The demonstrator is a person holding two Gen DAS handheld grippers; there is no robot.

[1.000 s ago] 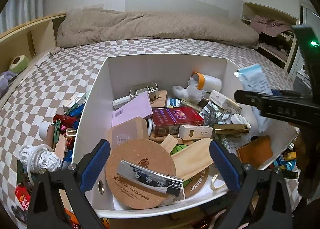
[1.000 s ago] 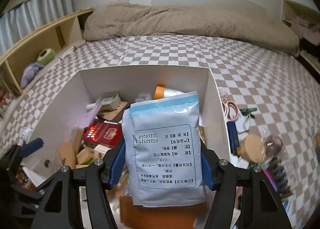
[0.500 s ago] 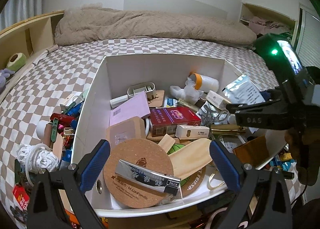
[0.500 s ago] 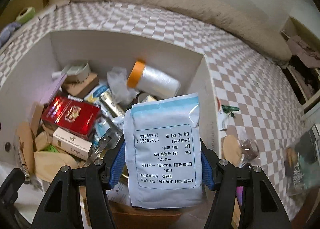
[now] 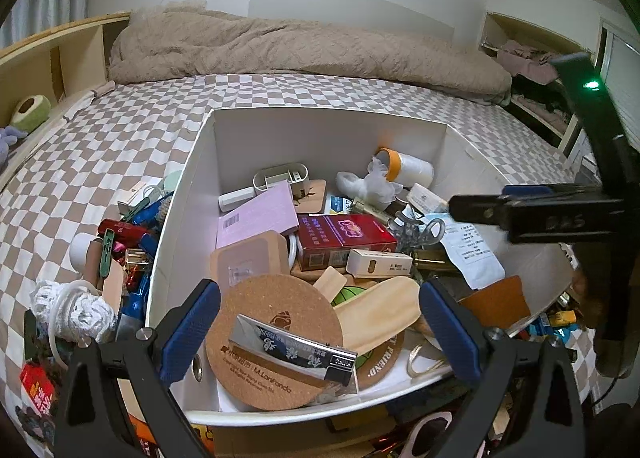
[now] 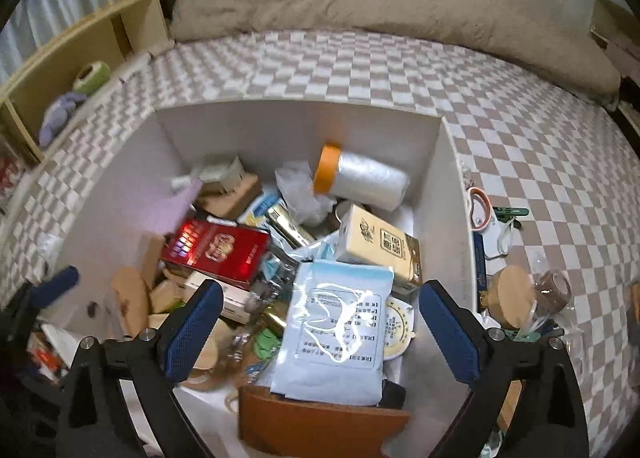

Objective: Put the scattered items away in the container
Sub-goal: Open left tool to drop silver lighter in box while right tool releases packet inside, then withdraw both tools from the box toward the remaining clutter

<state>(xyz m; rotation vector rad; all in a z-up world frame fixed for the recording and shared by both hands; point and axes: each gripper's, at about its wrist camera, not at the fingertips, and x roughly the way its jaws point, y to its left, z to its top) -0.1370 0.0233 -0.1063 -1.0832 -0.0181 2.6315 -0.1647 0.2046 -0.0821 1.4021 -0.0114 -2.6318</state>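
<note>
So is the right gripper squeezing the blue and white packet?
No, the right gripper has its jaws opening wide, and the blue and white packet lies loose on the pile in the white box.

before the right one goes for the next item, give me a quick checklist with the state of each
1. Blue-and-white pouch inside the white box: ok, it lies on the pile.
2. Right hand-held gripper free of the pouch: ok, its jaws are opening and the pads stand clear of it.
3. Left hand-held gripper empty: ok, open above the cork coaster.
4. Items left outside on the right: not ok, a green clip and a wooden lid lie on the checkered bedcover.
5. Items left outside on the left: not ok, a white rope bundle among them.
6. Room in the box: cannot tell.
</note>
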